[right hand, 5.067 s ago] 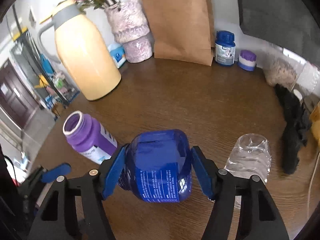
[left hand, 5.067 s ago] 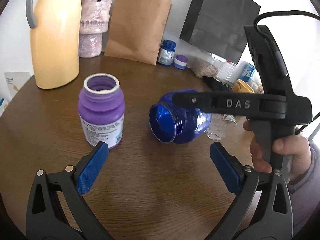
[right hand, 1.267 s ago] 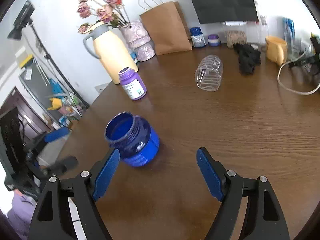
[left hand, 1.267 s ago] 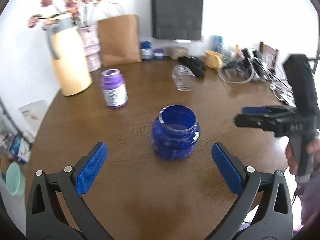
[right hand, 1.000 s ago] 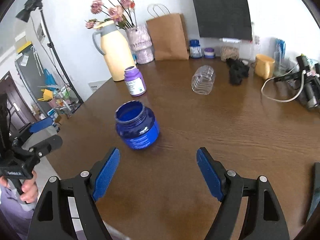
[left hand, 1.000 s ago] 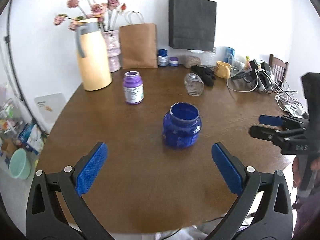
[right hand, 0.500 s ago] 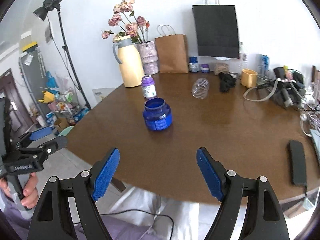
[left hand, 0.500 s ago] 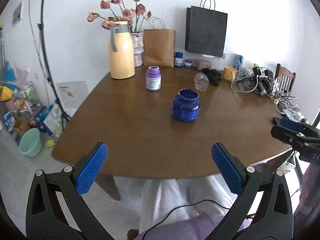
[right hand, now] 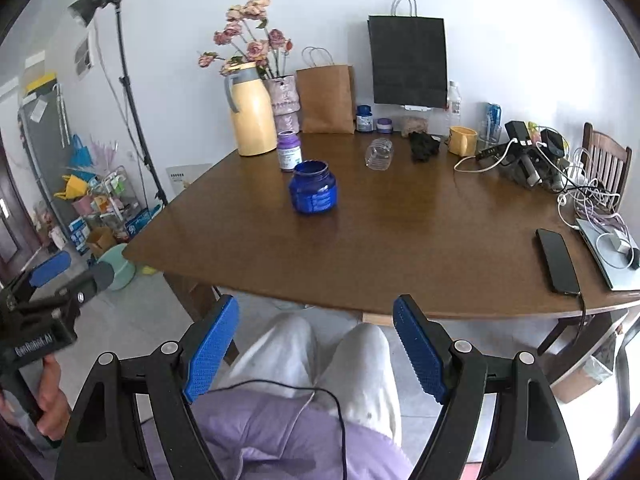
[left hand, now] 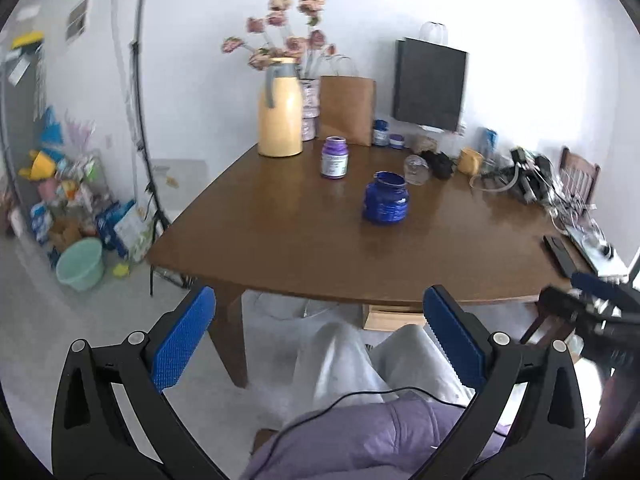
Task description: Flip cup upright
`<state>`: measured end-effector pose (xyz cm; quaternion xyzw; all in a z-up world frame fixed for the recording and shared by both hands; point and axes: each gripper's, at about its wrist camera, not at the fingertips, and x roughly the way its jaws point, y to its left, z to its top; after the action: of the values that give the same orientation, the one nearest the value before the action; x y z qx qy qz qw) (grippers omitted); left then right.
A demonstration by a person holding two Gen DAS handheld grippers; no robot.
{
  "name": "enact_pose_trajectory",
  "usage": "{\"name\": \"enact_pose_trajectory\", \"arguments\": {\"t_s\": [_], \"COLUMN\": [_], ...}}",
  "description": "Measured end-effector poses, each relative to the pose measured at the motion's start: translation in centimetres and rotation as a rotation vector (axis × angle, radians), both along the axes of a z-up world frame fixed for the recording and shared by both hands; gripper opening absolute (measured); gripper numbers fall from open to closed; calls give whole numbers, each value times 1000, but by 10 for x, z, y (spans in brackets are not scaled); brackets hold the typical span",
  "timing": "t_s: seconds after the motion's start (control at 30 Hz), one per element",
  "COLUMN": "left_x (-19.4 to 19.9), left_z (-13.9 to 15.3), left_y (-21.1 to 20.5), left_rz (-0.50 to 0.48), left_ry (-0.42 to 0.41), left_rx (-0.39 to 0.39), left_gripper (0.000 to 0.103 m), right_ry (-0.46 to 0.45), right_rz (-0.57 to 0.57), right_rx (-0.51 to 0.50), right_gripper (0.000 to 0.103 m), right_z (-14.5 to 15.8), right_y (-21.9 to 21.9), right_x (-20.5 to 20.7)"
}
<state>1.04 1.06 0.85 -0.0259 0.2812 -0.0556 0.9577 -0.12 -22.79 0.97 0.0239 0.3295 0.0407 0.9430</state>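
Note:
The blue cup (left hand: 385, 203) stands upright on the brown table (left hand: 304, 248), mouth up; it also shows in the right wrist view (right hand: 314, 193). My left gripper (left hand: 318, 340) is open and empty, held well back from the table over the person's lap. My right gripper (right hand: 316, 344) is open and empty too, also back off the table's front edge. Each gripper shows at the edge of the other's view: the right one in the left wrist view (left hand: 592, 300), the left one in the right wrist view (right hand: 52, 276).
On the table stand a purple bottle (right hand: 289, 155), a yellow jug (right hand: 250, 114), a vase of flowers (right hand: 285, 98), a brown paper bag (right hand: 326, 98) and a clear bottle on its side (right hand: 379, 153). A phone (right hand: 557, 260), laptop and cables lie at right. Floor clutter and a light stand are at left.
Both grippers have drawn far back from the table toward the person's lap. The blue cup, earlier on its side in the right gripper, now stands upright and free.

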Motion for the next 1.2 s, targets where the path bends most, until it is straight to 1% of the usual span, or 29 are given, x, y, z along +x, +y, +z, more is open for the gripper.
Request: {"name": "enact_pose_trajectory", "arguments": {"t_s": [0.07, 0.13, 0.23, 0.3, 0.47, 0.53, 1.2], "left_x": [-5, -14, -26, -28, -19, -18, -19], "left_z": [0, 2, 4, 1, -9, -12, -12], "left_y": [1, -2, -8, -13, -16, -16, -20], "left_rz": [9, 41, 22, 5, -24, -27, -27], "left_ry": [-2, -22, -55, -57, 10, 20, 15], "left_rx": [3, 46, 90, 103, 80, 85, 93], "left_gripper": [103, 103, 103, 103, 103, 103, 103], "right_ry": [-13, -19, -18, -7, -1, 0, -6], "right_rz": [-14, -22, -22, -19, -23, -28, -24], "right_rx": [-17, -26, -33, -34, -38, -34, -15], "right_gripper": [83, 83, 83, 83, 83, 83, 83], "right_z": [-5, -9, -15, -18, -19, -19, -18], "right_y": [6, 12, 15, 16, 16, 14, 9], "right_x": [-6, -12, -20, -22, -20, -20, -19]}}
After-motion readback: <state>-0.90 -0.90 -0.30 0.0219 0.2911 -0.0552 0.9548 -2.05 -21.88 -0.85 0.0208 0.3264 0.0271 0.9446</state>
